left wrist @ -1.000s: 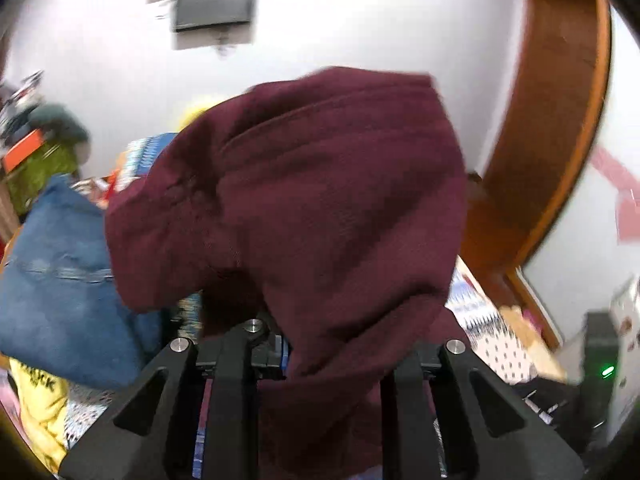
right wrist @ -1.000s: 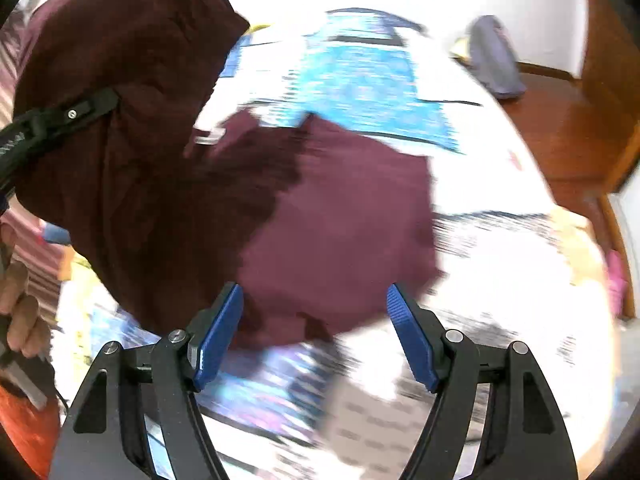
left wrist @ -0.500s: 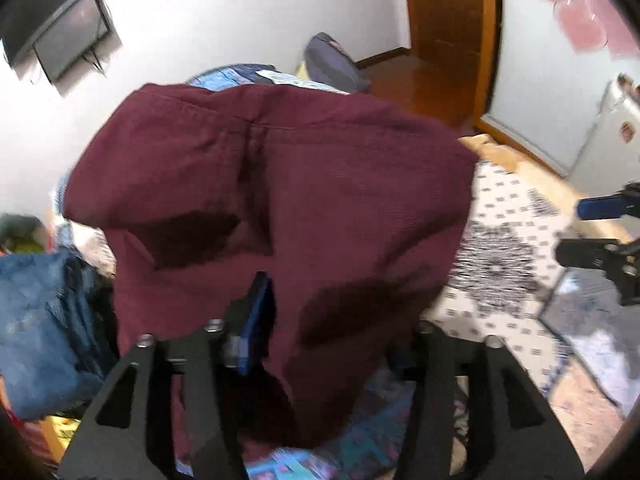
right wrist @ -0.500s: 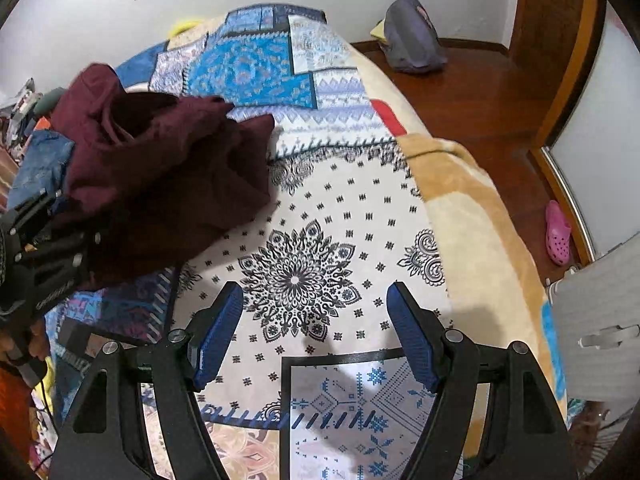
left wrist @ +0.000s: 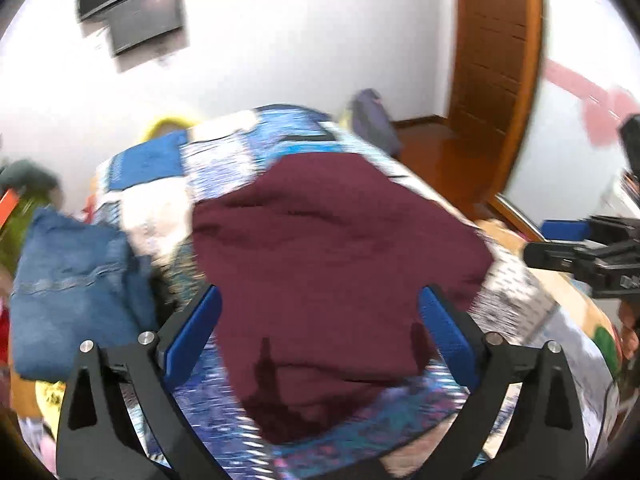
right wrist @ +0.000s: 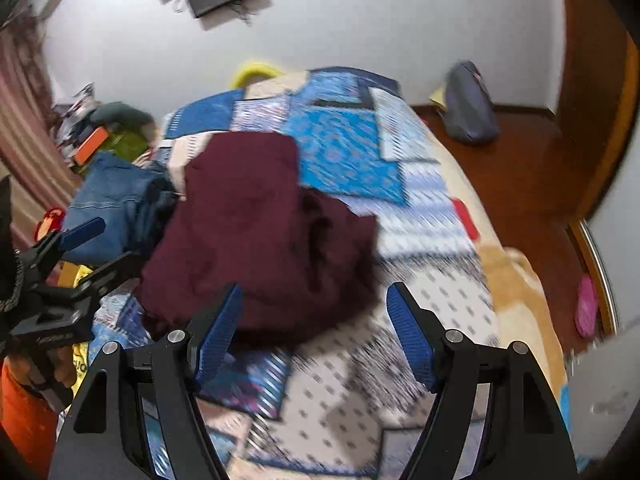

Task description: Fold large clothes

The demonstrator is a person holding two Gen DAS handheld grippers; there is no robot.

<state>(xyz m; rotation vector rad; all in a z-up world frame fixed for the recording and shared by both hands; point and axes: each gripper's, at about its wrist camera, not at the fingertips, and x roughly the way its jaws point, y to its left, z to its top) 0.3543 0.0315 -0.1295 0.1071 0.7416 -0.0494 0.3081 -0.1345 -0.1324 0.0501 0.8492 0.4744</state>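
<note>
A dark maroon garment (left wrist: 332, 260) lies in a loose folded heap on the patchwork bedspread (left wrist: 224, 168). My left gripper (left wrist: 320, 332) hovers just above its near edge. Its jaws are opening wide, and the blue pads (left wrist: 192, 336) stand clear of the cloth on either side. In the right wrist view the same maroon garment (right wrist: 260, 240) lies ahead of my right gripper (right wrist: 316, 332), which is open with nothing between its fingers. The left gripper (right wrist: 100, 248) shows at that view's left edge, and the right gripper (left wrist: 548, 242) at the left wrist view's right edge.
Folded blue denim (right wrist: 108, 196) lies to the left of the maroon garment, with yellow cloth (right wrist: 78, 280) below it. A grey bag (right wrist: 470, 108) sits on the wooden floor beyond the bed, and a pink slipper (right wrist: 586, 306) lies at the right. A screen (left wrist: 136, 4) hangs on the white wall.
My left gripper has let go of the maroon garment and its jaws have spread. The garment, which hung in front of the camera, now lies on the bed. The right gripper rose.
</note>
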